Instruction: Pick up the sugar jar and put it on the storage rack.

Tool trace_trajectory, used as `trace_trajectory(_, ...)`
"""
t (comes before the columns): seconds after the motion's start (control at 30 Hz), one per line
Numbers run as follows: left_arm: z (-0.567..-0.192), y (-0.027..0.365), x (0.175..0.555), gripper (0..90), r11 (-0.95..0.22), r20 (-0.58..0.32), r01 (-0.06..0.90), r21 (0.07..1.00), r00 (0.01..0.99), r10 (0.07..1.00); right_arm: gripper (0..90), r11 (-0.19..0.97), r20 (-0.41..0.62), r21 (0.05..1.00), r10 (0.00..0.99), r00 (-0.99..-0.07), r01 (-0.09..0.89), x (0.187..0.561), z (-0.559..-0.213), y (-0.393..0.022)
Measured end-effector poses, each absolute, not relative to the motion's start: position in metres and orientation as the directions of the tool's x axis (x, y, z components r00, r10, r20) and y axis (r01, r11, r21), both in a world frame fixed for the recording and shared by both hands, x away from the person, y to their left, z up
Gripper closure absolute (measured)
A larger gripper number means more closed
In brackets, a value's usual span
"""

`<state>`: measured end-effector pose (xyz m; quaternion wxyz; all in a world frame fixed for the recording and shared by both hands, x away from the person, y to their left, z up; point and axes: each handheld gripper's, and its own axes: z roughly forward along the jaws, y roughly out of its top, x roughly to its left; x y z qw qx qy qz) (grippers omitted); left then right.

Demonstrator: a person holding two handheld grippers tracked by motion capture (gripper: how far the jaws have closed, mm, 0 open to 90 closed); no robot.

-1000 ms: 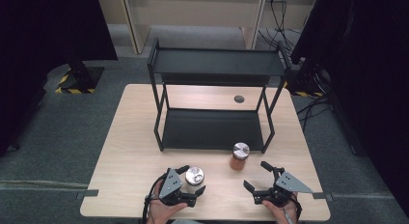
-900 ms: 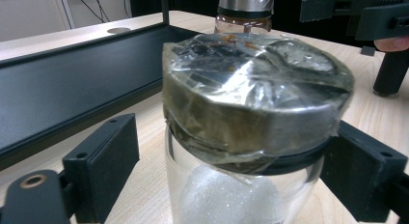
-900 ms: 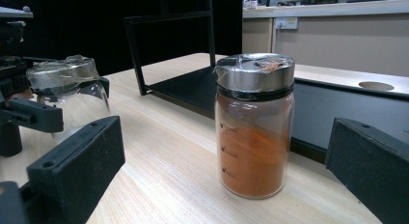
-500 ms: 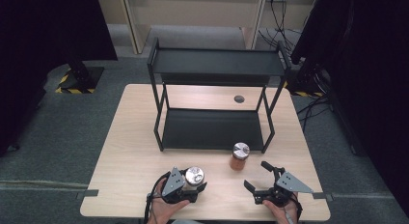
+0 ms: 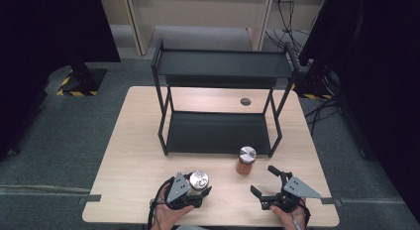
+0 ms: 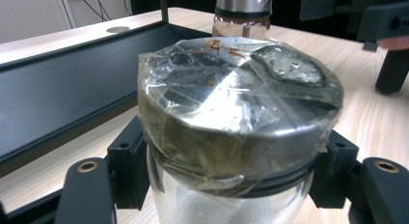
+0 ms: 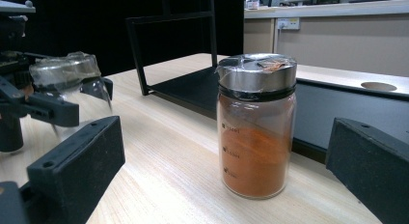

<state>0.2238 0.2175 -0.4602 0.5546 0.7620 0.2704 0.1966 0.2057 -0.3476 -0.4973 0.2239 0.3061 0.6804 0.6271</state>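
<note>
Gripping a clear glass jar (image 6: 231, 137) with the left gripper (image 5: 190, 190) at the near left of the wooden table (image 5: 133, 160), pads just done closing and now pressing on the glass right below the metal lid (image 6: 241, 103). Standing upright, long axis vertical, whitish stuff inside as far as the left gripper view is showing. Lid wrapped in crinkly clear film with a few orange specks stuck on top.

Hovering open with the right gripper (image 5: 272, 188) at the near right, holding nothing, jaws spread wide. Sitting just ahead of it, slightly to the left and farther out: a second spice jar (image 5: 245, 160) with orange-red powder, upright too, same silver cap with film over it, faint measuring marks printed on the glass. Looking framed between the two black jaws in the right gripper view, so probably just needing a straight push forward and a squeeze. Clearly nearer the right hand than the left.

Standing behind both jars: a black two-tier metal rack (image 5: 223, 106), orange jar almost touching the near right corner of its lower shelf (image 5: 218, 133). Guessing both jars are heading onto that rack, white one going up and away first.
</note>
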Motion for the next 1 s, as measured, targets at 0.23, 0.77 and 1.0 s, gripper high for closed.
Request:
trace_trajectory(0.23, -0.453, 0.223, 0.224, 31.2, -0.218, -0.026, 0.208, 0.954, 0.777, 0.628, 0.4, 0.026, 0.079, 0.990, 0.698, -0.712, 0.136, 0.206, -0.497, -0.348)
trace_trajectory(0.77, -0.430, 0.226, 0.224, 31.2, -0.218, -0.014, 0.191, 0.957, 0.781, 0.624, 0.4, 0.021, 0.083, 0.990, 0.700, -0.710, 0.136, 0.206, -0.498, -0.348)
trace_trajectory(1.0, -0.419, 0.232, 0.231, 31.2, -0.194, -0.035, 0.200, 0.960, 0.779, 0.626, 0.4, 0.020, 0.085, 0.990, 0.699, -0.710, 0.138, 0.206, -0.498, -0.348)
